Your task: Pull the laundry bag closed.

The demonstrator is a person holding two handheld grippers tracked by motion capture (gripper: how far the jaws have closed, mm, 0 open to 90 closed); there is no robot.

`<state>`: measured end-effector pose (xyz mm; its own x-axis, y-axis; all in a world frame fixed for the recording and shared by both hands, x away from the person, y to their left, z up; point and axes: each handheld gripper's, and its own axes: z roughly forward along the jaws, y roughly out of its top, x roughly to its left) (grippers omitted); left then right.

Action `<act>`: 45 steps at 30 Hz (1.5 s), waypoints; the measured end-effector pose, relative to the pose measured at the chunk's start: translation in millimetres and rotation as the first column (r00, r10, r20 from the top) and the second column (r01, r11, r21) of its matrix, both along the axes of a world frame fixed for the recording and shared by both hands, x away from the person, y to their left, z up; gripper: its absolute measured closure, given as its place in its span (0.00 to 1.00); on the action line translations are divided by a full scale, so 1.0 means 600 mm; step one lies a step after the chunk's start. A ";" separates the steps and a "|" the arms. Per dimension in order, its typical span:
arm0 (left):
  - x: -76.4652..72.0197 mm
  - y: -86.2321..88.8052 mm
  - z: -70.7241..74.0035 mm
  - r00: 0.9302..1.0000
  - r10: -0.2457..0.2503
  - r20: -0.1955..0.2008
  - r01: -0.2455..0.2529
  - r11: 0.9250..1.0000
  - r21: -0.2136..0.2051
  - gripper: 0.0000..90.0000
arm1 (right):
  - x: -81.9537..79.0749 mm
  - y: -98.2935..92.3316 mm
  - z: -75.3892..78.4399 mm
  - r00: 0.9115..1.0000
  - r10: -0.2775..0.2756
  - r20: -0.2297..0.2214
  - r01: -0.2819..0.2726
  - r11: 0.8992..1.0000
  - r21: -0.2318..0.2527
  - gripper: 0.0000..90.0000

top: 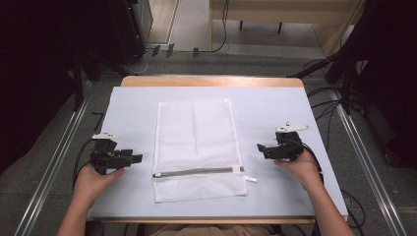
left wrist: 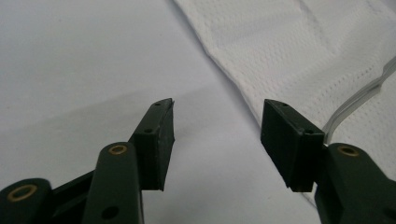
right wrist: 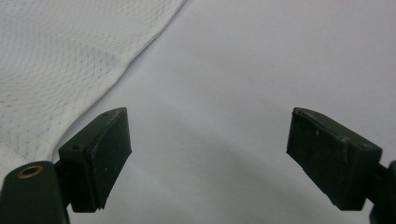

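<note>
A white mesh laundry bag (top: 195, 147) lies flat in the middle of the table, its grey zipper (top: 196, 171) running across near the front end. My left gripper (top: 138, 158) rests on the table to the bag's left, pointing at it, jaws open and empty. In the left gripper view the left gripper (left wrist: 217, 126) stands just short of the mesh bag (left wrist: 299, 51), with the zipper (left wrist: 359, 100) at the right edge. My right gripper (top: 260, 147) sits to the bag's right, jaws wide open and empty. The right gripper view has the right gripper (right wrist: 208, 140) over bare cloth beside the mesh bag (right wrist: 56, 60).
A pale blue cloth (top: 133, 105) covers the wooden table (top: 211, 81). A small white tag (top: 250, 179) sticks out at the zipper's right end. Cables and dark stands (top: 344, 64) surround the table on the floor.
</note>
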<state>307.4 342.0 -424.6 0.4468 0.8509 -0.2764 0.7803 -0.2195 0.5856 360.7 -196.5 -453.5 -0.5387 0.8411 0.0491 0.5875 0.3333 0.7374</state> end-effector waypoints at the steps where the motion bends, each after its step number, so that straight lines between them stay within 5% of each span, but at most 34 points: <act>1: 0.000 0.000 0.000 1.000 0.000 0.000 0.000 1.000 0.000 0.49 | 0.000 0.000 0.000 1.000 0.000 -0.001 0.000 1.000 -0.001 0.17; 11: 0.000 0.005 0.002 1.000 -0.009 0.025 0.009 1.000 -0.026 0.44 | -0.003 0.000 0.001 1.000 0.015 -0.017 -0.015 1.000 0.001 0.23; 31: 0.001 0.005 0.002 1.000 -0.024 0.011 0.025 0.998 -0.053 0.39 | -0.006 0.004 0.001 0.998 0.041 -0.047 -0.042 0.999 -0.001 0.31; 45: -0.005 0.005 0.006 0.999 -0.024 0.027 0.025 0.999 -0.045 0.43 | -0.016 0.019 0.011 0.996 0.080 -0.048 -0.080 0.997 0.005 0.36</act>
